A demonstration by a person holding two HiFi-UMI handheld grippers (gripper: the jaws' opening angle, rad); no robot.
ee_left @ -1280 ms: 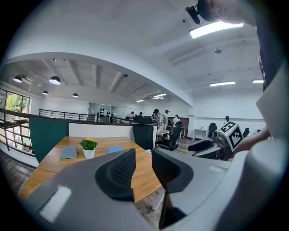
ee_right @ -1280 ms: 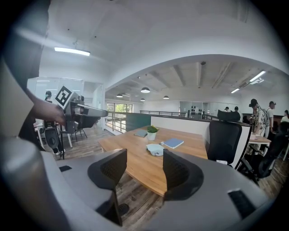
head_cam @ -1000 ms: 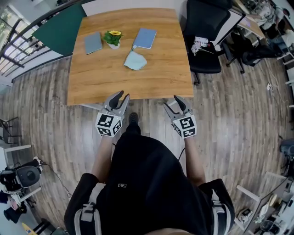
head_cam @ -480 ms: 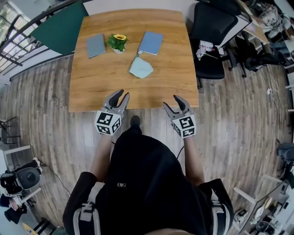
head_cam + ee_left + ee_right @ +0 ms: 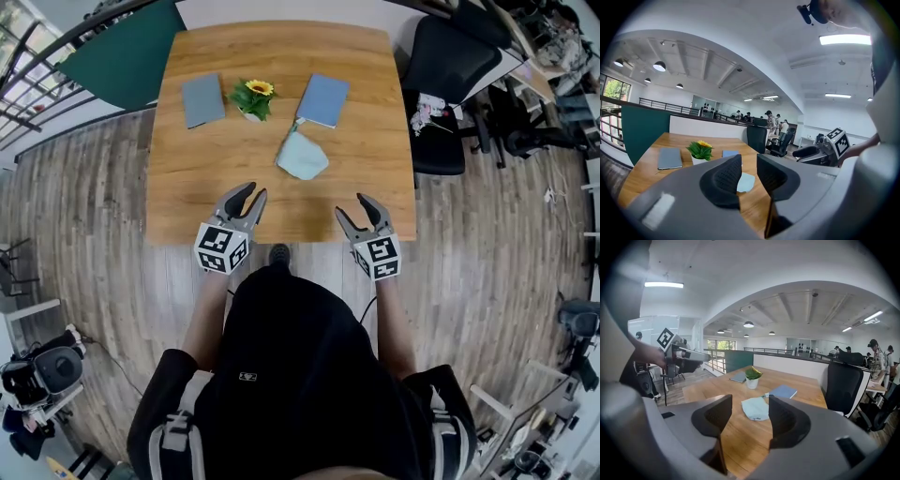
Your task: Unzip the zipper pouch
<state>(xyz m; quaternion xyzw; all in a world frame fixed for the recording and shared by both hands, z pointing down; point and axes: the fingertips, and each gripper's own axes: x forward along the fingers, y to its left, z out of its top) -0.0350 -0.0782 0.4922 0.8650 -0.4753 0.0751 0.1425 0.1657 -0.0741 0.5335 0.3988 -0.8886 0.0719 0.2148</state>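
Both the left tongs, whose jaws have just narrowed slightly, and the right tongs stand open and empty at the tabletop's near edge, so reach forward to the pale blue pouch lying mid-tabletop, pin one end and pinch its zipper pull squarely.

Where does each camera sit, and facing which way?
Head view: on the head, steeply down at table, torso, arms.
Left gripper view: on left hand-held gripper, along empty jaws, just closing, toward pouch; right hand shows.
Right gripper view: on right hand-held gripper, along open jaws toward pouch; left hand shows.
All share pouch, plant.
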